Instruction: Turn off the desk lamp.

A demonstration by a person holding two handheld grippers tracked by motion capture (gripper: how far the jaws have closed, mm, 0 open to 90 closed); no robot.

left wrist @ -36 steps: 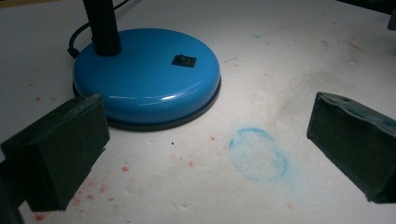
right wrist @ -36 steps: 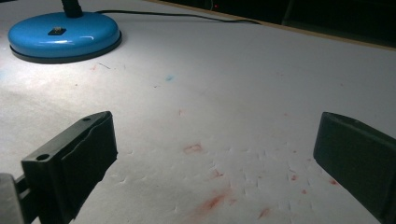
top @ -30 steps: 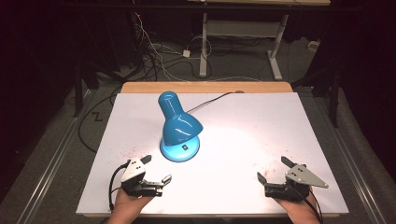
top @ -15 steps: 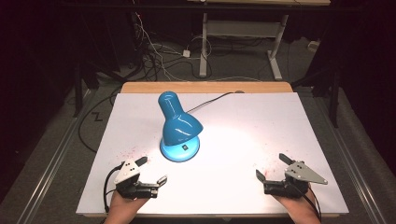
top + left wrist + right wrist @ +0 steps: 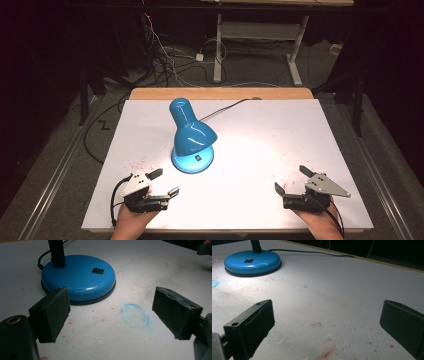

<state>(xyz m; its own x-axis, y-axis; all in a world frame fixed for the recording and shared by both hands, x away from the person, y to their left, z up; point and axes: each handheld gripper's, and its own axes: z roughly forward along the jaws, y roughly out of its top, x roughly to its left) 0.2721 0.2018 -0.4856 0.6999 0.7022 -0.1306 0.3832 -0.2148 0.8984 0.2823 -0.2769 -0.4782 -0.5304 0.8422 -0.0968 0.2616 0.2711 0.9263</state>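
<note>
Your landmark is the blue desk lamp (image 5: 191,136): it stands on the white-covered worktop (image 5: 300,135), a little left of the middle, with its round base (image 5: 192,160) flat on the sheet and its shade tipped down over that base. The lamp's black cord (image 5: 225,107) runs from behind the base toward the worktop's far edge.

Your left tool (image 5: 164,182) sits near the lamp, on the side closer to you and slightly to the left, apart from it and touching nothing. In the left gripper view its jaws point at the near rim of the base (image 5: 78,277), and the small black switch (image 5: 97,270) on top of the base lies straight beyond the gap. The jaws have just been closing a little, yet they stand wide with only bare sheet between them. A faint blue ring mark (image 5: 135,315) on the sheet lies between the base and that gap, nearer the right-hand jaw in that view.

Your right tool (image 5: 292,180) is well apart from the lamp, off to the right and closer to you. Its jaws are spread wide and hold nothing. In the right gripper view the base (image 5: 252,262) shows far off at upper left, with reddish specks (image 5: 325,354) on the sheet in front of the jaws.
</note>
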